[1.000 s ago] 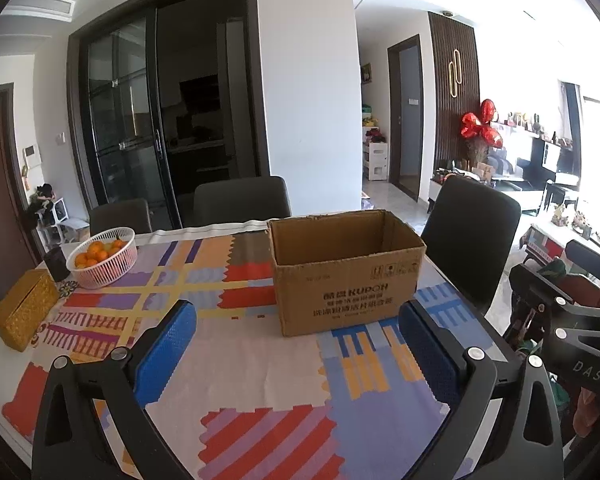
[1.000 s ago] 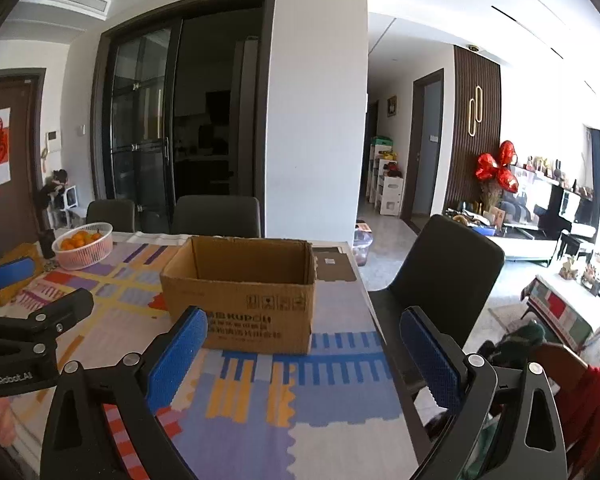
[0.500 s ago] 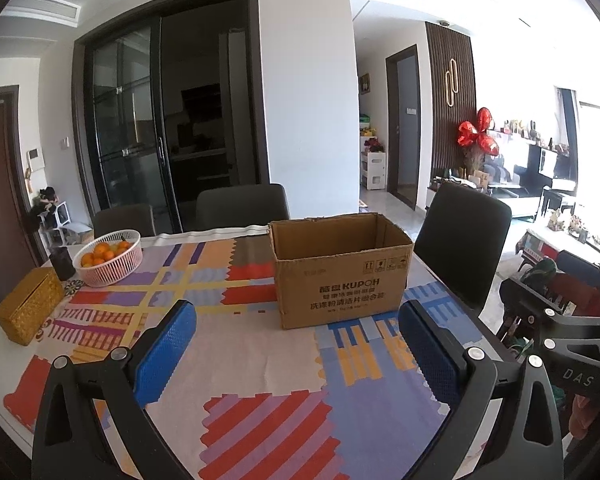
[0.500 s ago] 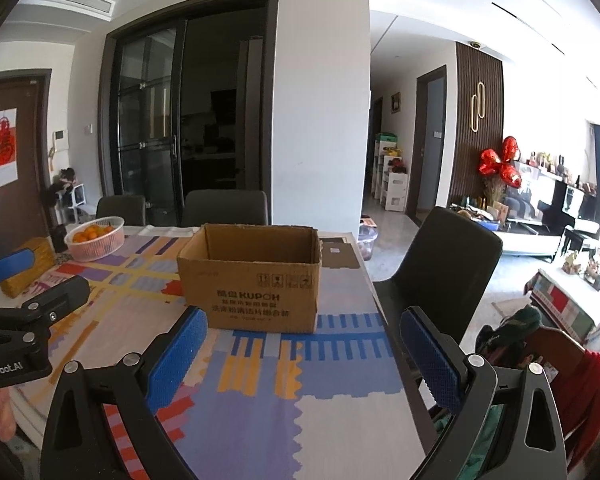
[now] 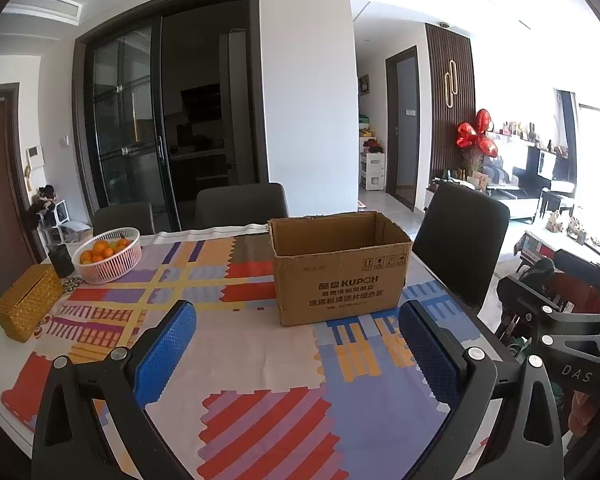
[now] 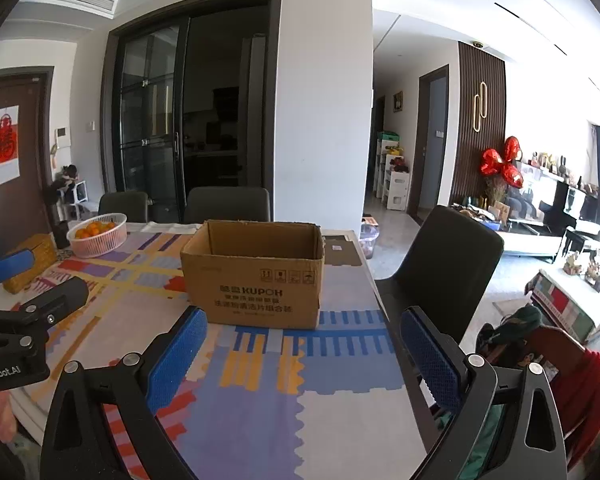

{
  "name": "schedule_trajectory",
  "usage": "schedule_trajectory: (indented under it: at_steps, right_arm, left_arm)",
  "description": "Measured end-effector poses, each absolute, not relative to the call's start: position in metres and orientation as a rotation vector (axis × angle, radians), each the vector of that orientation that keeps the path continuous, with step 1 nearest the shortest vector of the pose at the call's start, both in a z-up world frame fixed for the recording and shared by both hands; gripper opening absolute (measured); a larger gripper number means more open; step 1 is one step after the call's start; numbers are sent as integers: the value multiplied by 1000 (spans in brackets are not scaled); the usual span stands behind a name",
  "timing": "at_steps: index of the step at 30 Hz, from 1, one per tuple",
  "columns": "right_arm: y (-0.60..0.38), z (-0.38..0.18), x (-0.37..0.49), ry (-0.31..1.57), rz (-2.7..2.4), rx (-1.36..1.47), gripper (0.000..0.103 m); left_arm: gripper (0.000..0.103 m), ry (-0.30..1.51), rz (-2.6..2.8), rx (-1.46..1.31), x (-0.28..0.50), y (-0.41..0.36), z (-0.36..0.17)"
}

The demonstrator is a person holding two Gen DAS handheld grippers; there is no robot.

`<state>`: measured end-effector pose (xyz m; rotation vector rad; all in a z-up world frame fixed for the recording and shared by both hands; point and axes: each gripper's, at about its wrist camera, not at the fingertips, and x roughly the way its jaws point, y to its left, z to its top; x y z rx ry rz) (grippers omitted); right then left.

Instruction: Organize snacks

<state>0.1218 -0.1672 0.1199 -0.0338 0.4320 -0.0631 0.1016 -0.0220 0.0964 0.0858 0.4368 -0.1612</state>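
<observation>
Tablecloth (image 5: 260,360) in coloured patches covers the dining table, more of it showing in front of both grippers than a second ago as the views have drawn back. KUPOH cardboard box (image 5: 340,276) stands open-topped near the table's right edge, now smaller and farther in both views, its inside hidden. Wicker tissue box (image 5: 28,304) and basket of oranges (image 5: 108,254) sit far left. Left gripper (image 5: 296,344) and right gripper (image 6: 304,352) hover with jaws spread wide, holding nothing.

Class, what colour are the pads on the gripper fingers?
Blue, textured pads; clearest in the left wrist view.
</observation>
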Motion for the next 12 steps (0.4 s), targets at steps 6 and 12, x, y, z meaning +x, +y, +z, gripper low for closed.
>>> schedule_trajectory:
  at_steps: [6, 12]
  right_arm:
    - [-168, 120, 122, 440, -67, -30, 98]
    - [-168, 119, 124, 443, -64, -34, 98]
  left_arm:
    - [103, 441, -162, 82, 100, -21, 97]
    - [103, 443, -158, 78, 100, -22, 99]
